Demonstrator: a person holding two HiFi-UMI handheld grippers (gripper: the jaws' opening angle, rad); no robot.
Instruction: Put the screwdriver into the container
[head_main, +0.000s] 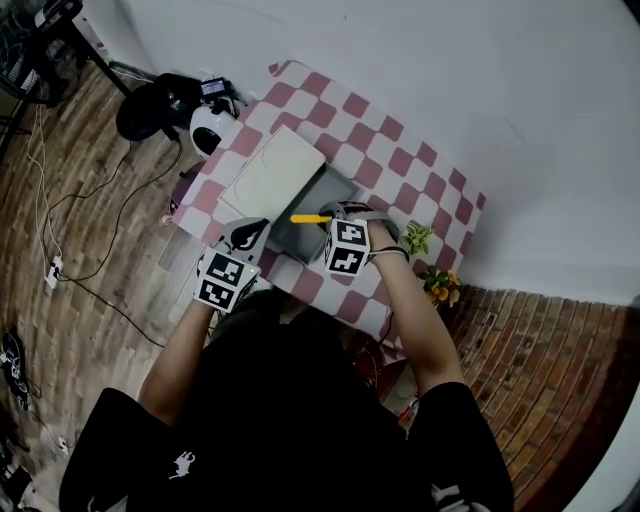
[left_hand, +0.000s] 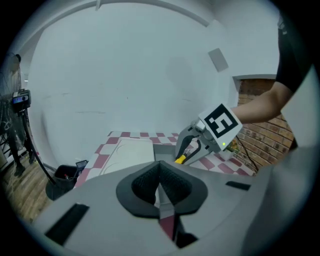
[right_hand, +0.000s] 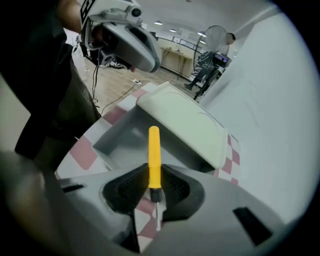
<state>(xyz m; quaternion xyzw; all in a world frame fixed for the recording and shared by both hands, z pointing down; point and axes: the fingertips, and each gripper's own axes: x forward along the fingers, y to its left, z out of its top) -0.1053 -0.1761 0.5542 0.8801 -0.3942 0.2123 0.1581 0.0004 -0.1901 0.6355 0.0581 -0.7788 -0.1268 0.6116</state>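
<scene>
A yellow-handled screwdriver (right_hand: 154, 155) is clamped between the pads of my right gripper (right_hand: 154, 186), handle pointing forward and metal tip back towards the camera. It hovers over the open grey container (right_hand: 124, 136), whose white lid (right_hand: 187, 120) is folded back. In the head view the screwdriver (head_main: 309, 217) sticks out leftwards from the right gripper (head_main: 335, 213) above the container (head_main: 340, 190). My left gripper (head_main: 247, 236) sits at the container's near left corner; its jaws (left_hand: 160, 186) meet with nothing between them. From the left gripper view I see the right gripper (left_hand: 192, 147) and the yellow handle (left_hand: 181, 159).
The container stands on a table with a pink-and-white checkered cloth (head_main: 395, 150). A small green plant (head_main: 417, 238) and orange flowers (head_main: 440, 287) sit at the table's right edge. A black bag (head_main: 155, 105) and cables lie on the wooden floor to the left. A brick wall (head_main: 560, 350) runs along the right.
</scene>
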